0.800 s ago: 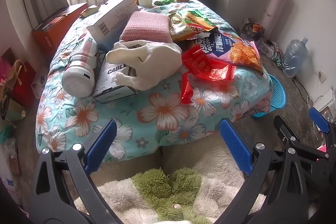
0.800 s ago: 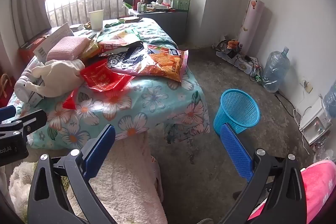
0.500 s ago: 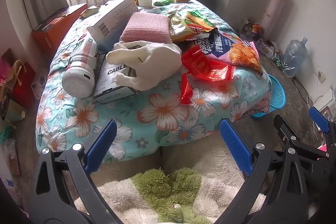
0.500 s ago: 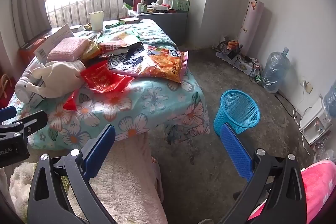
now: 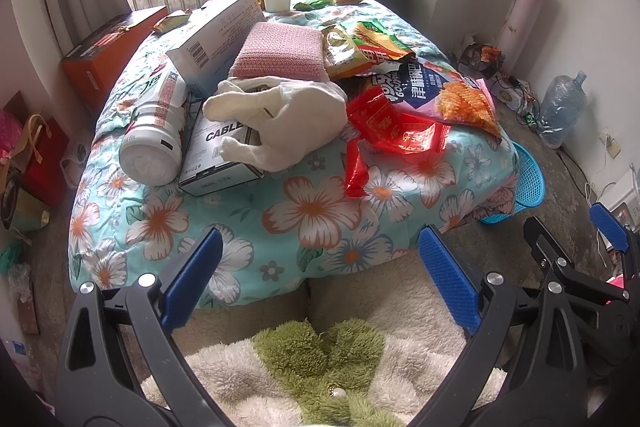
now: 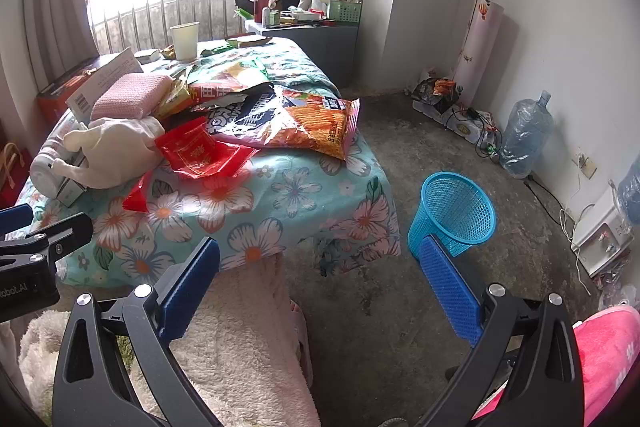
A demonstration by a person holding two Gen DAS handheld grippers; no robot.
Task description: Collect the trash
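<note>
Nothing had really moved in the last moment: the left gripper and right gripper both stayed wide open and empty, the red wrapper and chip bag lay on the flowery table, and the blue bin waited beside it, so picking up had not started.

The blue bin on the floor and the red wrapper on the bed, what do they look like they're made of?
Blue bin: looks like moulded plastic, matte, with an open mesh wall you can see through. Red wrapper: probably thin plastic film, glossy, crinkled, catching bright highlights.
</note>
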